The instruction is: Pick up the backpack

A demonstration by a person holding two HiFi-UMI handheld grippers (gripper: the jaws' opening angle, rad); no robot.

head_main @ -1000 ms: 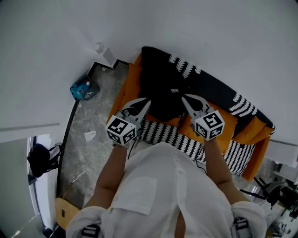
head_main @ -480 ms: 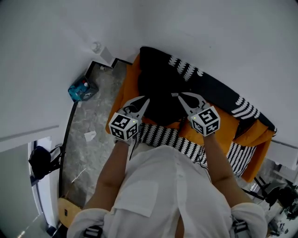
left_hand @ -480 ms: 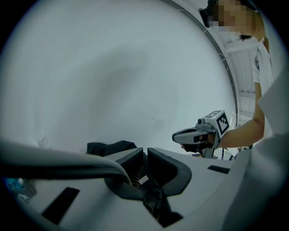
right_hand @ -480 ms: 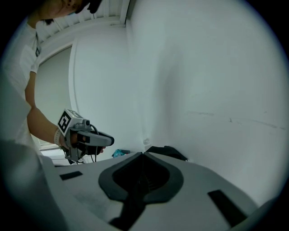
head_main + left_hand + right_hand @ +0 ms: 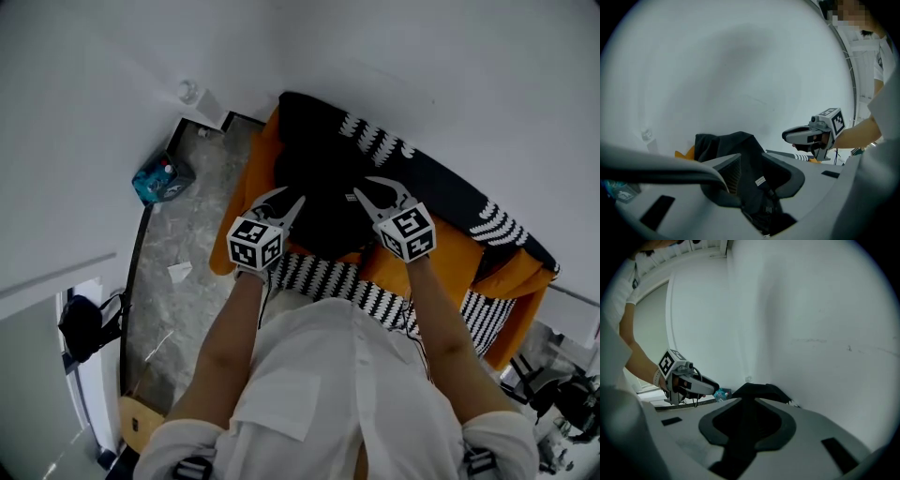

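The black backpack point(image 5: 323, 183) lies slumped on an orange sofa point(image 5: 441, 253) against the white wall. My left gripper point(image 5: 286, 197) hovers at its near left side and my right gripper point(image 5: 364, 190) at its near right side; neither touches it. Both pairs of jaws are opening, with nothing pressed between the pads. In the left gripper view the backpack point(image 5: 740, 150) shows through the gap of my left gripper point(image 5: 751, 161), and the right gripper point(image 5: 806, 136) hangs beyond. In the right gripper view the backpack point(image 5: 761, 390) lies ahead of my right gripper point(image 5: 749, 401).
Black-and-white striped cushions point(image 5: 328, 272) line the sofa's near edge, under my wrists. On the grey floor to the left sit a teal bag point(image 5: 155, 178), a scrap of paper point(image 5: 180, 272) and a dark bag point(image 5: 80, 323). The wall stands close behind the sofa.
Both grippers have moved forward and down towards the backpack, coming closer together. Their jaws, shut before, now stand apart.
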